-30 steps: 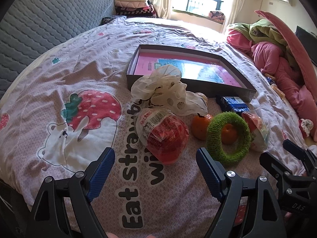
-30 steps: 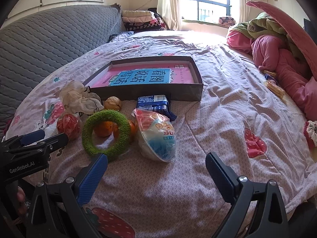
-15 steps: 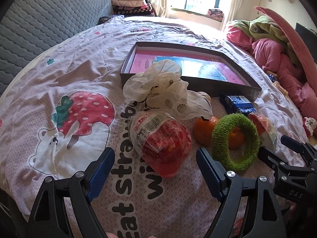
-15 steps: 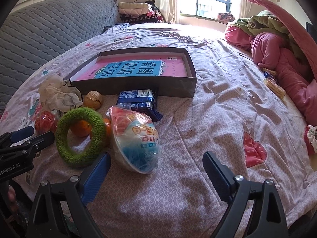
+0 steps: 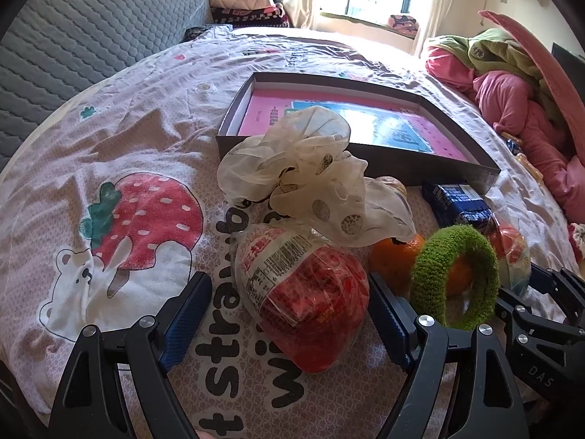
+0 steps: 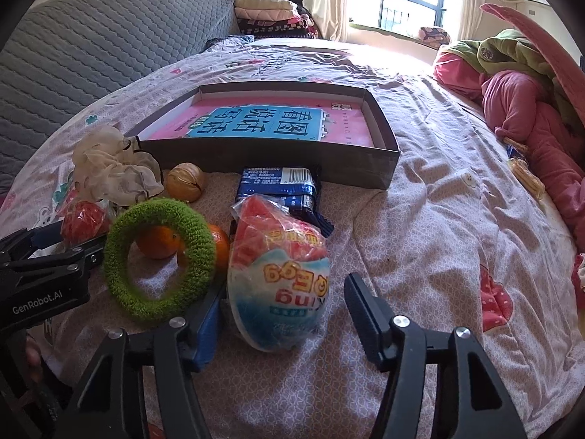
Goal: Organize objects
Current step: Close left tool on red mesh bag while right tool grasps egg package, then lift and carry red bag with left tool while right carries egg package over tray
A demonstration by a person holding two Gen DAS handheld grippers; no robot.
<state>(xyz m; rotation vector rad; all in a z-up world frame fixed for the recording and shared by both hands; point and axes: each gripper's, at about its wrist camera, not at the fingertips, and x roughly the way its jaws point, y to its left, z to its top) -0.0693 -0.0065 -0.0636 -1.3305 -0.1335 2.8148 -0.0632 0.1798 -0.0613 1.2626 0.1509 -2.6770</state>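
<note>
Jaws of the right gripper (image 6: 283,316) have just been closing around the blue-and-pink wrapped plastic egg (image 6: 279,285), not yet pressing; left gripper (image 5: 289,314) jaws gape beside the red wrapped egg (image 5: 307,296), both ahead of the shallow dark cardboard box (image 6: 380,168) on the bed

Green ring (image 6: 159,259) hides part of two oranges (image 6: 158,241)
</note>
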